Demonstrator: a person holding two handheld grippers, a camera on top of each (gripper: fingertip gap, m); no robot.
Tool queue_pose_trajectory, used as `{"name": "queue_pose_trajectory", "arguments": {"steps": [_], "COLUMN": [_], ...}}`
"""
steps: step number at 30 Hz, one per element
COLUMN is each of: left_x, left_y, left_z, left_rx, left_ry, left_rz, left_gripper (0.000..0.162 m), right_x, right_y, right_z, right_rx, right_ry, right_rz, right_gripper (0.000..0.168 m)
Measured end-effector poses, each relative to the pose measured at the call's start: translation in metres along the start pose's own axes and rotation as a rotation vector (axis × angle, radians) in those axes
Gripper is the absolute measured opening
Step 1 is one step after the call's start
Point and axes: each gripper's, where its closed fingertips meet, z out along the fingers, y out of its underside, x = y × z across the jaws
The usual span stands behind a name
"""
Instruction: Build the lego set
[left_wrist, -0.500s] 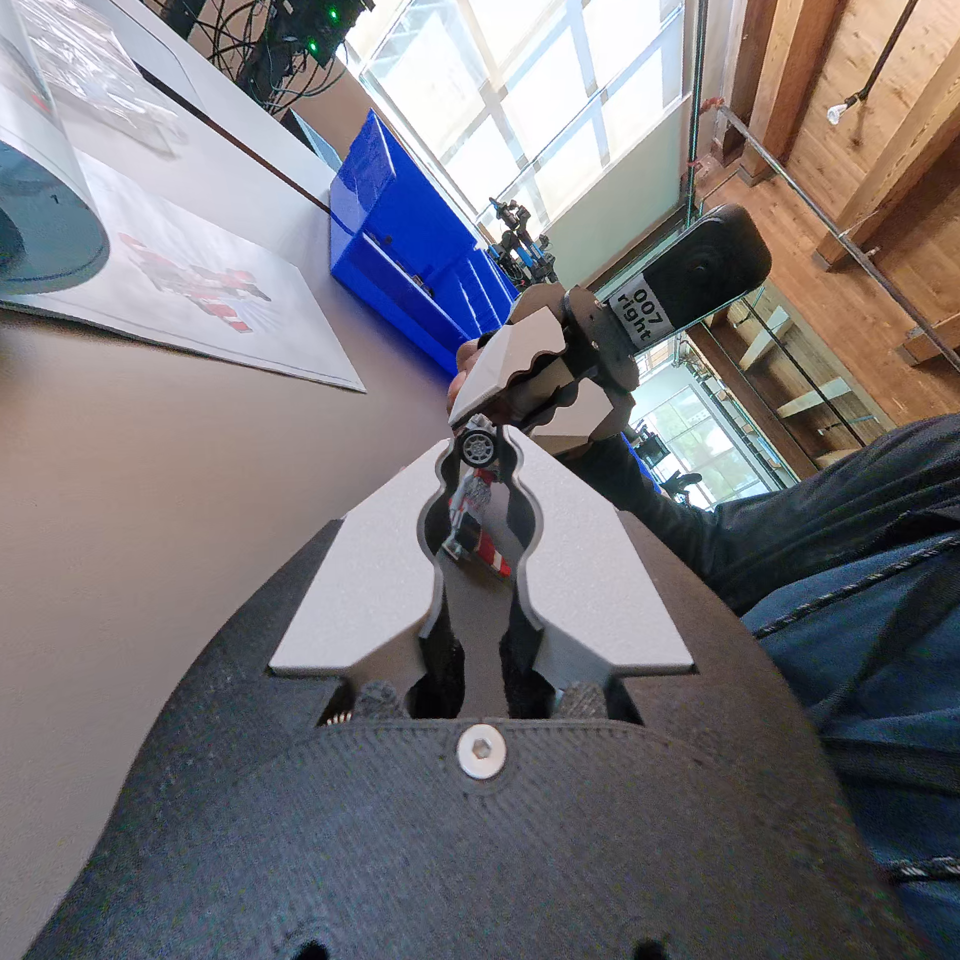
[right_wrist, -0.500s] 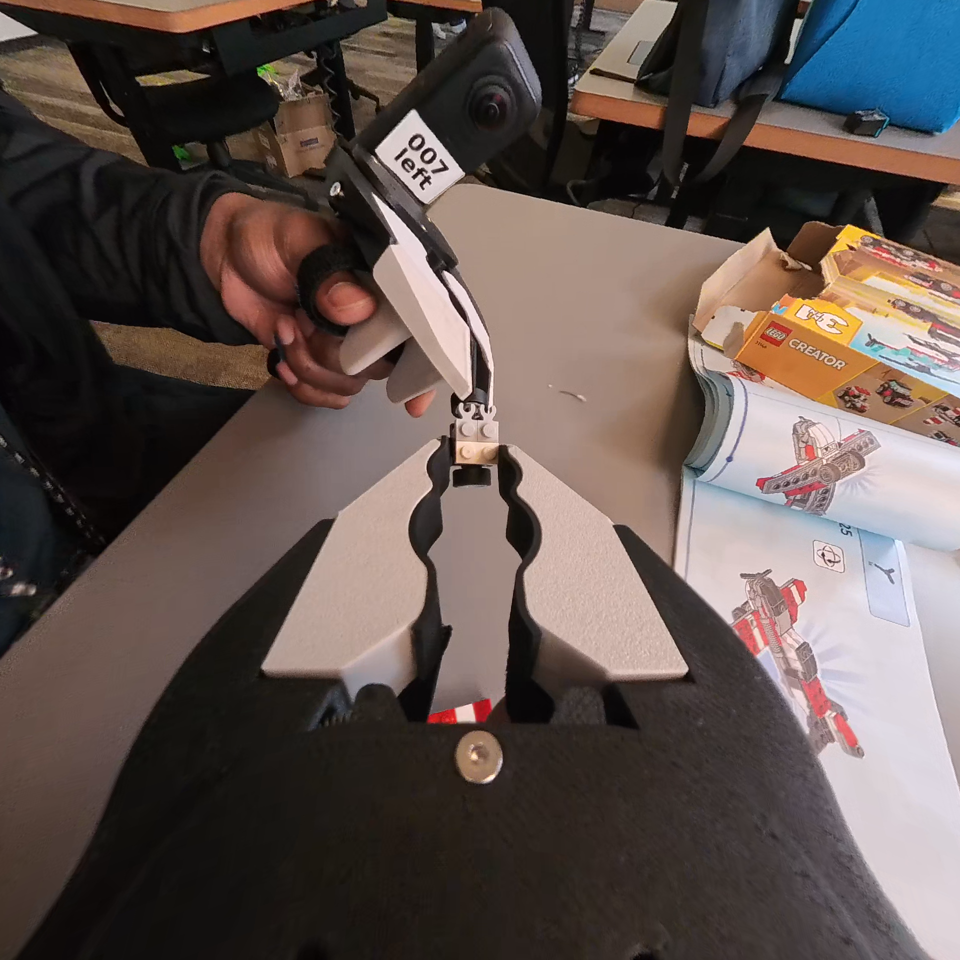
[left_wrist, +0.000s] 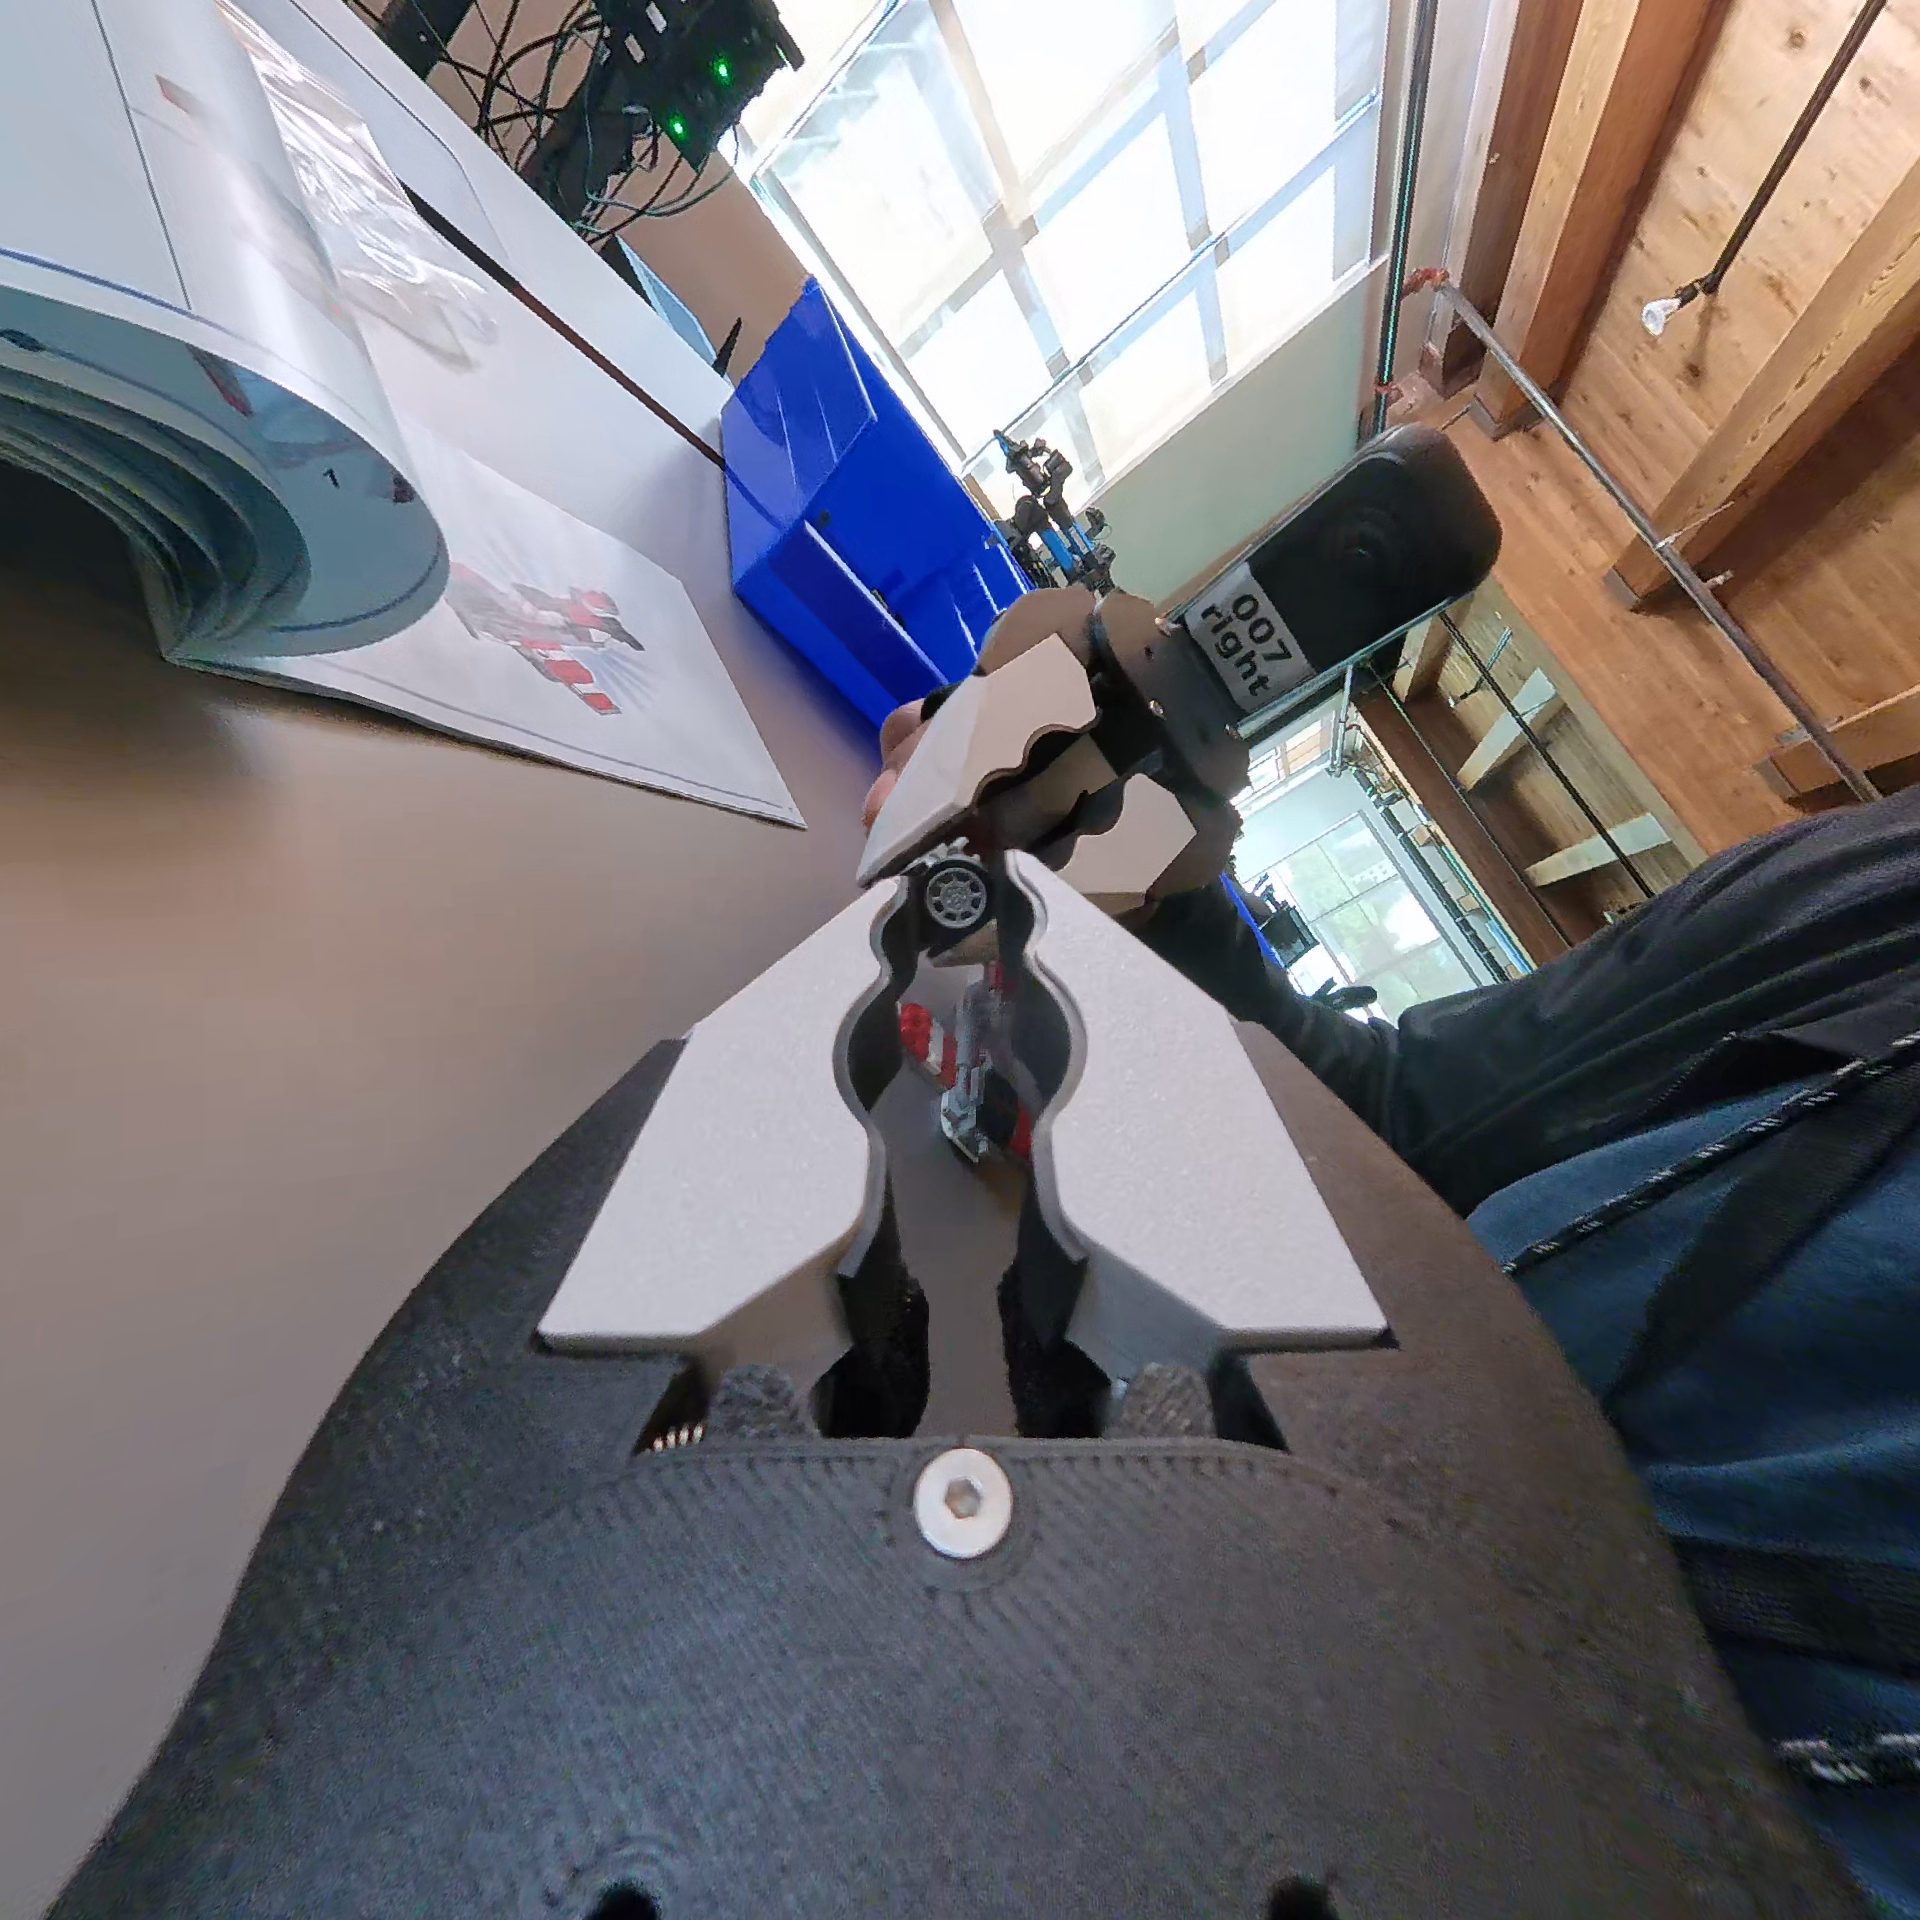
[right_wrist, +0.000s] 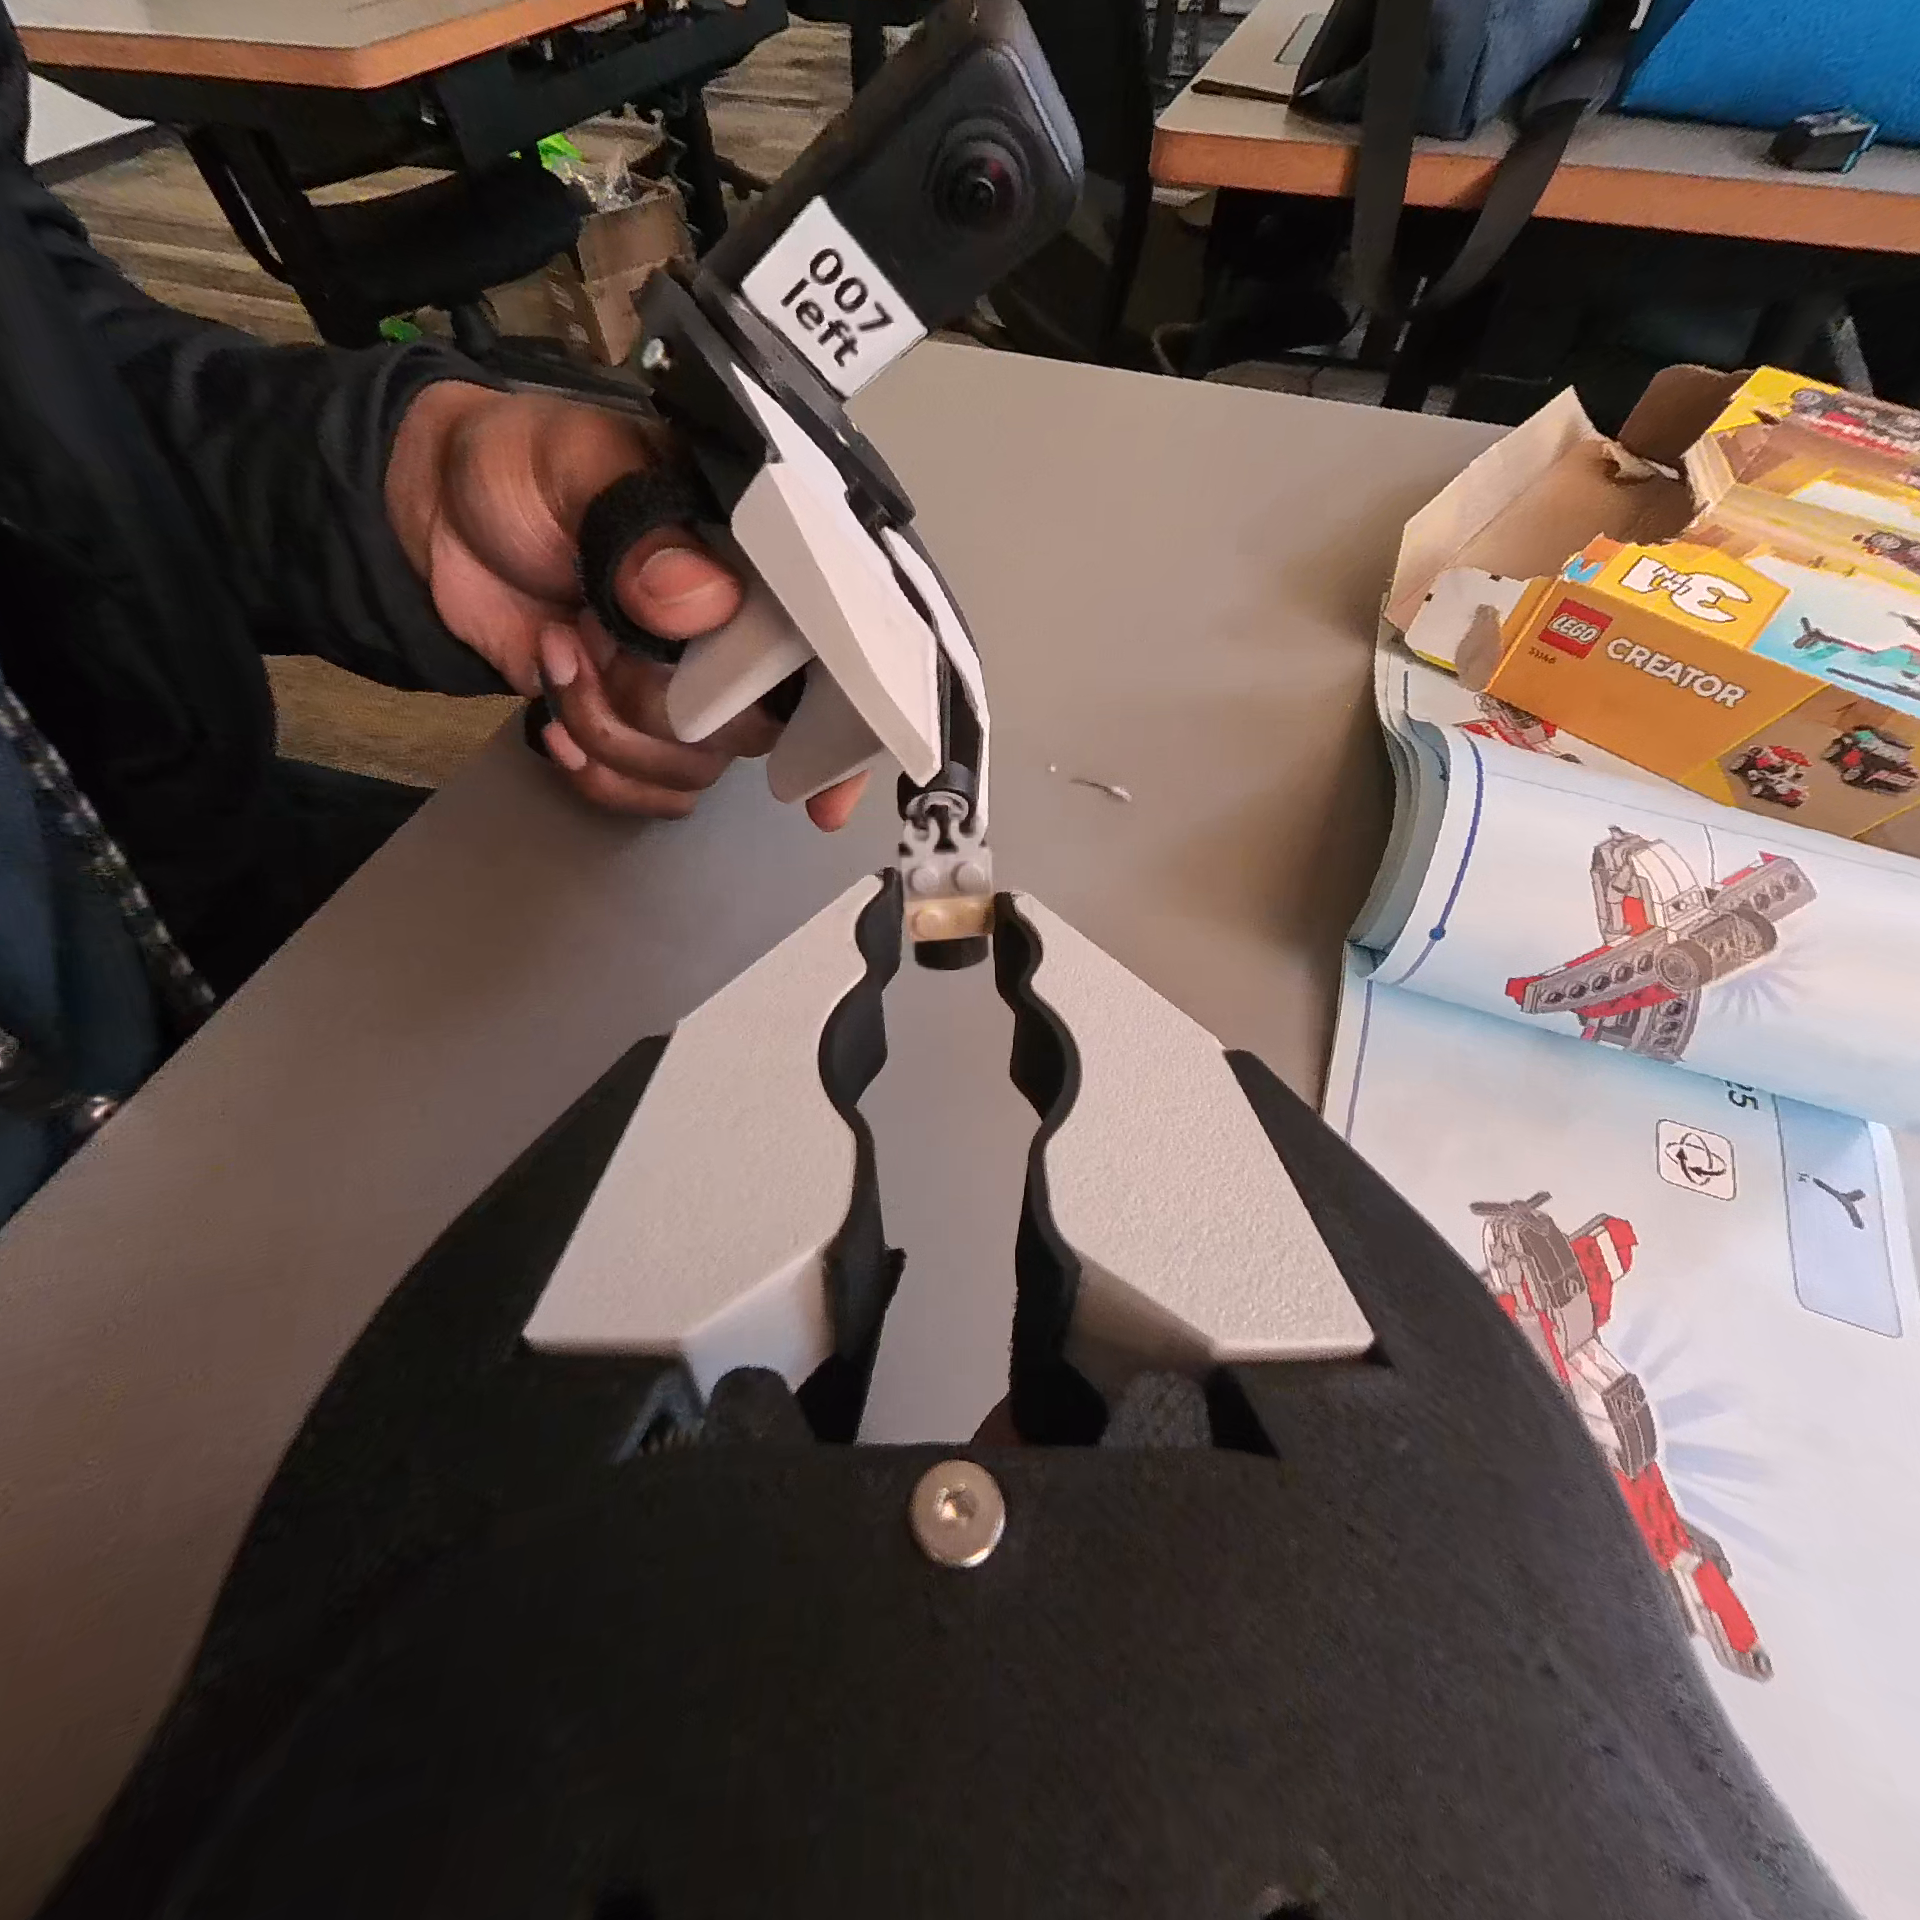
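Note:
My left gripper (left_wrist: 954, 902) is shut on a small black wheel with a grey hub (left_wrist: 956, 896). In the right wrist view the wheel (right_wrist: 940, 798) sits at the left gripper's tips (right_wrist: 940, 779), joined to a small grey studded plate (right_wrist: 943, 871). My right gripper (right_wrist: 945, 920) is shut on that plate's tan lower piece (right_wrist: 945, 916), tip to tip with the left one, above the grey table (right_wrist: 1143, 623). The right gripper also shows in the left wrist view (left_wrist: 987, 852). A red and white lego model (left_wrist: 971, 1081) lies on the table, seen between the left fingers.
An open instruction booklet (right_wrist: 1662, 1143) lies at the right, its pages curled up; it also shows in the left wrist view (left_wrist: 582, 665). A torn yellow lego box (right_wrist: 1662, 665) stands behind it. A blue bin (left_wrist: 852, 540) is farther off. A person's hand (right_wrist: 499, 540) holds the left gripper. Left and right tips are no more than a few centimetres apart.
The left gripper has turned a little, so more of the curled booklet shows in its view. Both grippers stay joined at the wheel piece in about the same place.

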Motion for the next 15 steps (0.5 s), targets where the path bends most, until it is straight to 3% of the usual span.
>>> {"name": "queue_pose_trajectory", "arguments": {"steps": [15], "left_x": [-0.003], "left_y": [-0.0033], "left_z": [-0.0065], "left_rx": [0.026], "left_ry": [0.007], "left_rz": [-0.023], "left_gripper": [0.014], "right_x": [-0.0002], "right_y": [-0.002], "right_z": [0.0109], "right_rx": [-0.013], "right_ry": [-0.02], "right_rz": [0.001], "right_gripper": [0.016]}}
